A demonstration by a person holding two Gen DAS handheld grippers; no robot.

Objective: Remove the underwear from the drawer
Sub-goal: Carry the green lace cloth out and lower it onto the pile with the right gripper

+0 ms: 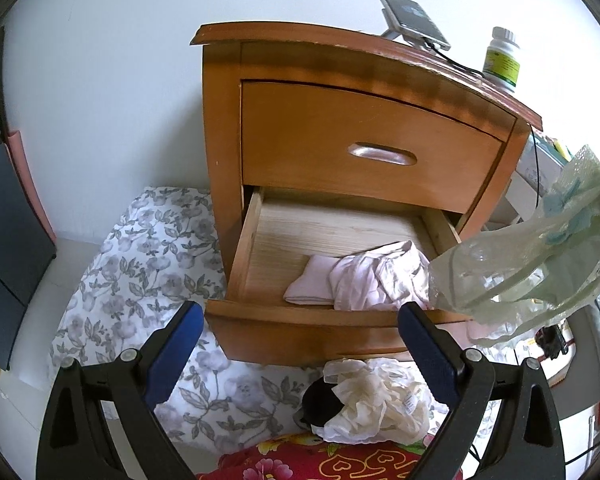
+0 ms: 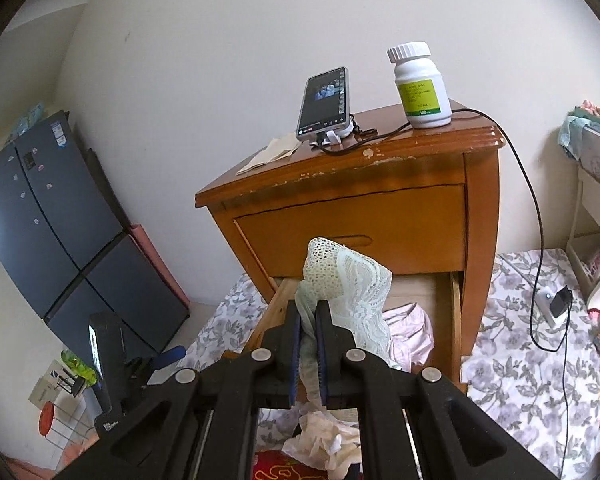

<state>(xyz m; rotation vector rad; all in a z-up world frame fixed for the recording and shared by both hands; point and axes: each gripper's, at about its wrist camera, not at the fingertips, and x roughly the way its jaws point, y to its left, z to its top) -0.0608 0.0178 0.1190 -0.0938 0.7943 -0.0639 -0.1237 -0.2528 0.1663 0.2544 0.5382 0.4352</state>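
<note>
The wooden nightstand's lower drawer [image 1: 236, 264] is pulled out, also seen as the drawer [image 2: 454, 320] from the right wrist. Pink folded and crumpled underwear [image 1: 356, 280] lies inside it. My right gripper [image 2: 308, 312] is shut on pale green lace underwear [image 2: 352, 284], held up above the drawer; from the left wrist that lace underwear [image 1: 532, 256] hangs at the right. My left gripper [image 1: 300, 316] is open in front of the drawer's front edge, with nothing between its fingers. A cream and black garment pile [image 1: 368, 404] lies below the drawer front.
On the nightstand top [image 2: 420, 148] stand a phone on a holder [image 2: 324, 100], a white pill bottle [image 2: 420, 88] and a black cable. The upper drawer [image 1: 364, 140] is closed. A floral sheet [image 1: 140, 248] covers the floor. A dark fridge [image 2: 52, 216] stands left.
</note>
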